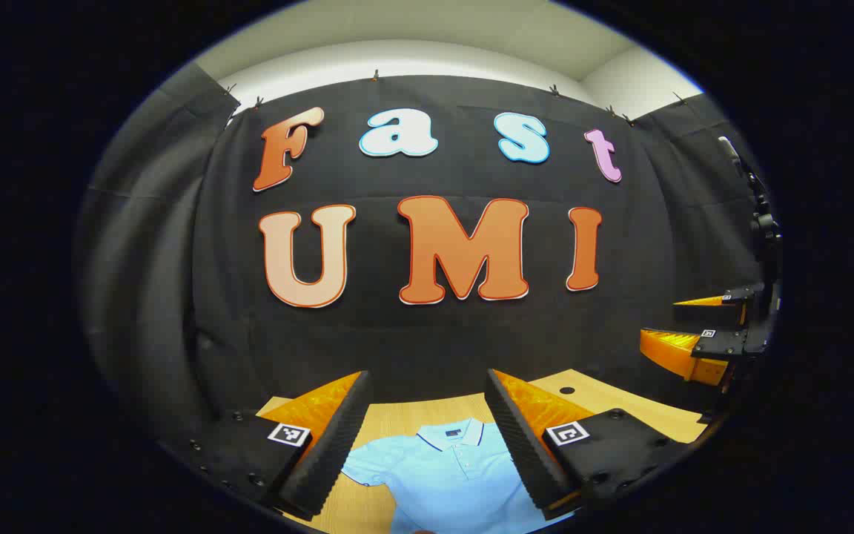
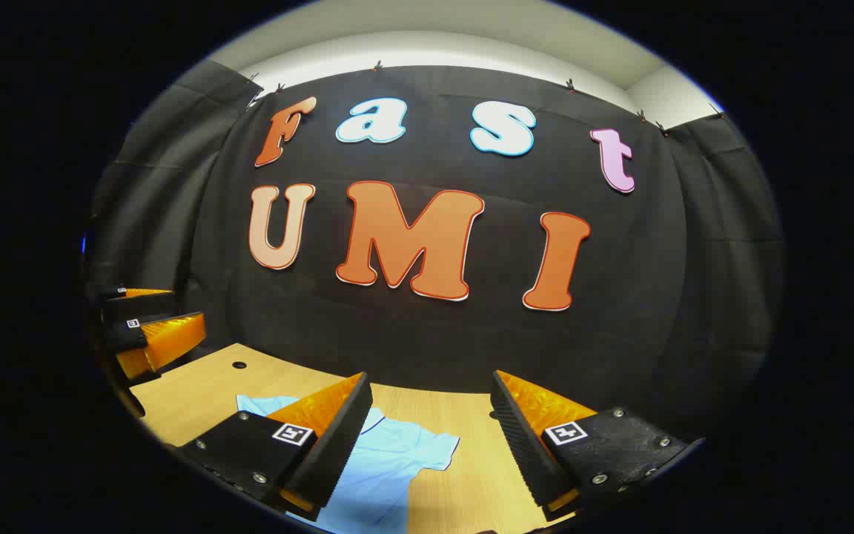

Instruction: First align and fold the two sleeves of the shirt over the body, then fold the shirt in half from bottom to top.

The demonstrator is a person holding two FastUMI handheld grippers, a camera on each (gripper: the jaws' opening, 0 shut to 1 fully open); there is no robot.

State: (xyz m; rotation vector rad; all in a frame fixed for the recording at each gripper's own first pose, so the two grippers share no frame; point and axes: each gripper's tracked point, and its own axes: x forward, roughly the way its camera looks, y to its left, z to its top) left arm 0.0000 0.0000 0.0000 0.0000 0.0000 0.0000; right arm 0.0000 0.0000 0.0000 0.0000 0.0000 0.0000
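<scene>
Lying flat on the table (image 2: 197, 393), the shirt (image 1: 457, 475) is judged light and limp, best pinched at the 5 o'clock sleeve (image 2: 427, 452) hem; left gripper (image 1: 427, 437) and right gripper (image 2: 431, 445) are held spread, empty.

Left gripper (image 1: 427, 445) hovers agape above shirt (image 1: 449, 475).

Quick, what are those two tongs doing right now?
Left tongs: open, holding nothing, above the shirt.
Right tongs: open, holding nothing.
</scene>
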